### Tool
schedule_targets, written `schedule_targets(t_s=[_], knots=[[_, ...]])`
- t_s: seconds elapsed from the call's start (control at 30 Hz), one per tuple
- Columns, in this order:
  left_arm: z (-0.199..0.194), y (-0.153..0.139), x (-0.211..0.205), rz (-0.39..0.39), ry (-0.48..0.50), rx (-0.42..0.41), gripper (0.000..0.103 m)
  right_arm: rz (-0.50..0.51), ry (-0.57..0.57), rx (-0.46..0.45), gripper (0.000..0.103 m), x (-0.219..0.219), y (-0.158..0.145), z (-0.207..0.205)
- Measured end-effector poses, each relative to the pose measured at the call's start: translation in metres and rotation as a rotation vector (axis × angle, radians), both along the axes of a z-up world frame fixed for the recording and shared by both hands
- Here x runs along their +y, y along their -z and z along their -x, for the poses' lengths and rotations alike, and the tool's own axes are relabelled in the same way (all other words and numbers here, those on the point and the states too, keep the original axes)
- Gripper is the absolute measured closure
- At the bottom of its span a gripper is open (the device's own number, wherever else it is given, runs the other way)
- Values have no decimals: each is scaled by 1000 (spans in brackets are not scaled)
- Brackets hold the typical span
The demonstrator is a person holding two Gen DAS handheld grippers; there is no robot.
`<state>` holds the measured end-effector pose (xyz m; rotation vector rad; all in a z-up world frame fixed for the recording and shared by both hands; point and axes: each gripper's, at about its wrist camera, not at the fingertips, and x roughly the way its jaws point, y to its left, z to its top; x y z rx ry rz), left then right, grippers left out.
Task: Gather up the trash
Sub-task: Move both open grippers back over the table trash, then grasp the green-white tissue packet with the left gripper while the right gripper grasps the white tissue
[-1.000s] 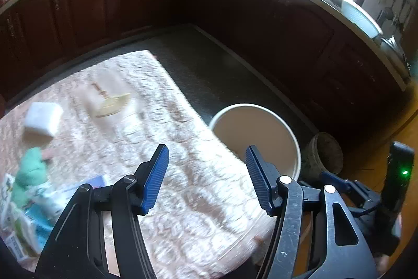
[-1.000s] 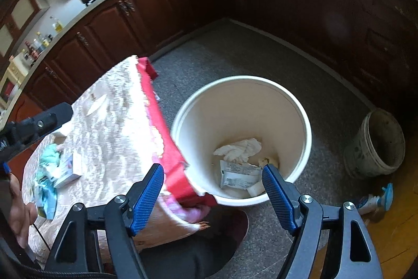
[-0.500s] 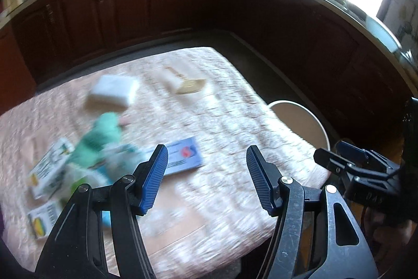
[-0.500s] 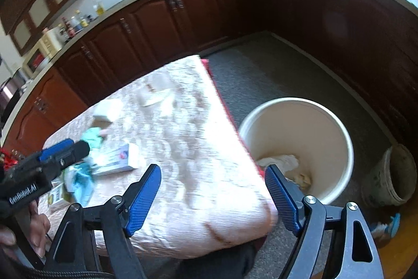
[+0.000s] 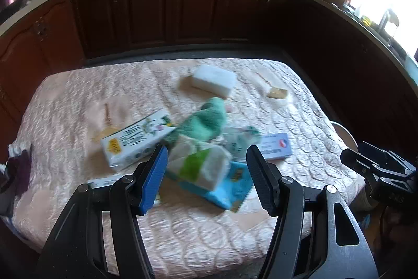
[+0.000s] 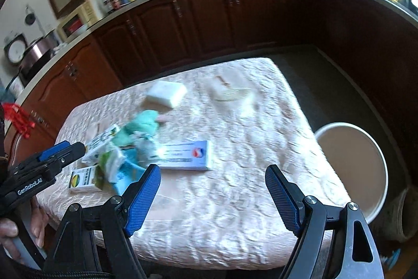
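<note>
A pile of trash lies on the quilted pink tablecloth (image 5: 78, 106): a white-and-green packet (image 5: 198, 164), a blue wrapper (image 5: 232, 190), a green cloth (image 5: 206, 122) and a white-green carton (image 5: 135, 140). My left gripper (image 5: 206, 179) hovers open over the packet without touching it. A blue-and-white box (image 6: 183, 156) lies just beyond my right gripper (image 6: 213, 198), which is open with nothing in it above bare cloth. The white bin (image 6: 376, 161) stands on the floor at the table's right edge. The left gripper (image 6: 47, 161) also shows at the pile's left.
A white foam block (image 5: 214, 80) and a small flat wrapper (image 5: 277, 93) lie farther back on the table. Dark wooden cabinets (image 5: 156, 12) ring the room. A clay pot (image 6: 402, 221) stands on the floor beside the bin. The right gripper (image 5: 378, 169) is at the table's right corner.
Both grippers have swung left from the white bin to over the table. The trash pile now sits in front of the left gripper, and the bin has slid to the right edge.
</note>
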<state>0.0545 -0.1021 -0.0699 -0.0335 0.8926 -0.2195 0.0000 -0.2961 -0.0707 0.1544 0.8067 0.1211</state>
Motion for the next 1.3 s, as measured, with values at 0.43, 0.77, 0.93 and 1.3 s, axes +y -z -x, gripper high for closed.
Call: schedule_targets(t_s=[0.43,0.77,0.93,1.3], knots=[[-1,22,37,62,-36,80,42,27,-119,11,23,55,7,-26],[-10,46,63,100,-89,167,42,-12,-210,75,23,86,39,-79],[-15,50,60,115,-67,177,41,-24,-262,117,48,102,63,-114],[-40,66,18,136,-10,195,30,-93,-217,25,78,60,40,-90]])
